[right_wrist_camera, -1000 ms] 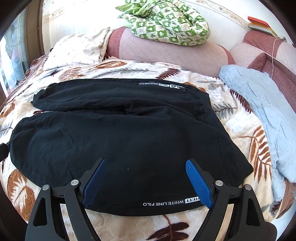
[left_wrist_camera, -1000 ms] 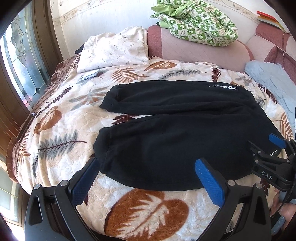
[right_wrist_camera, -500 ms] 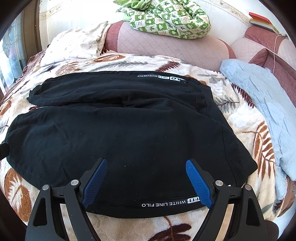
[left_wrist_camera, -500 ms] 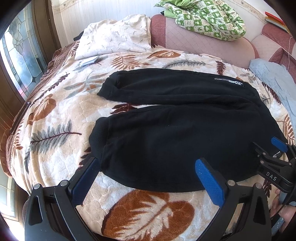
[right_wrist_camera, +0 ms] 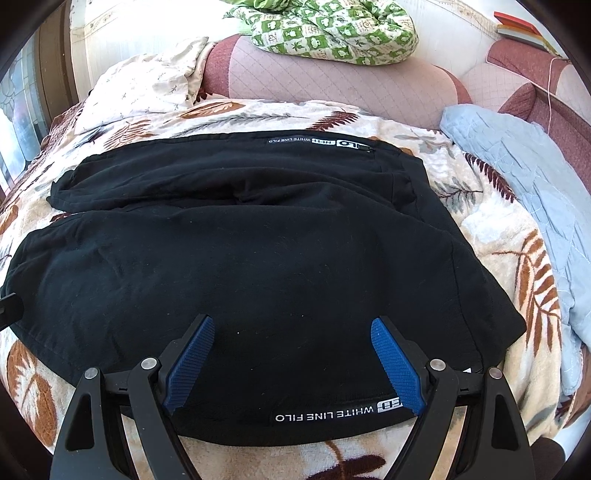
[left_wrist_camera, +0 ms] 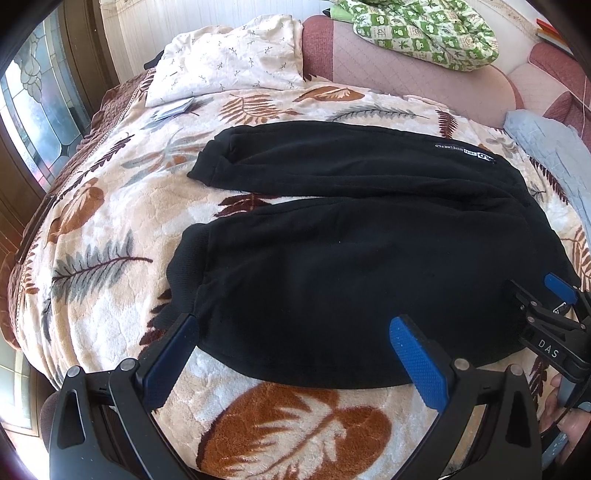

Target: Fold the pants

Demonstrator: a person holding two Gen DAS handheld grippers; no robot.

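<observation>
- The left gripper (left_wrist_camera: pixel 295 343) hangs with its blue-padded fingers (left_wrist_camera: pixel 417 360) spread wide and nothing between them, above the near hem of the lower pant leg close to its cuff.
- The right gripper (right_wrist_camera: pixel 291 349) is likewise released, its fingers (right_wrist_camera: pixel 395 363) parted over the waist end of the same leg, just above the white "WHITE LINE FILO" lettering (right_wrist_camera: pixel 332 412) along the seam.
- In the left wrist view the right gripper (left_wrist_camera: pixel 546 317) shows at the right edge, over the waist area.
- The black pants (left_wrist_camera: pixel 351 258) lie flat and unfolded on the bed, legs stretched leftward and slightly parted, cuffs (left_wrist_camera: pixel 184 266) to the left, waistband to the right.
- They rest on a cream fleece blanket (left_wrist_camera: pixel 110 229) printed with brown and grey leaves.
- A pale blue quilt (right_wrist_camera: pixel 524 177) lies just right of the waist.
- Farther off, a white patterned pillow (left_wrist_camera: pixel 229 62) leans at the padded pink headboard (right_wrist_camera: pixel 332 85), with a green-and-white checked comforter (right_wrist_camera: pixel 332 26) heaped on top.
- A stained-glass window (left_wrist_camera: pixel 33 122) stands at the left.
</observation>
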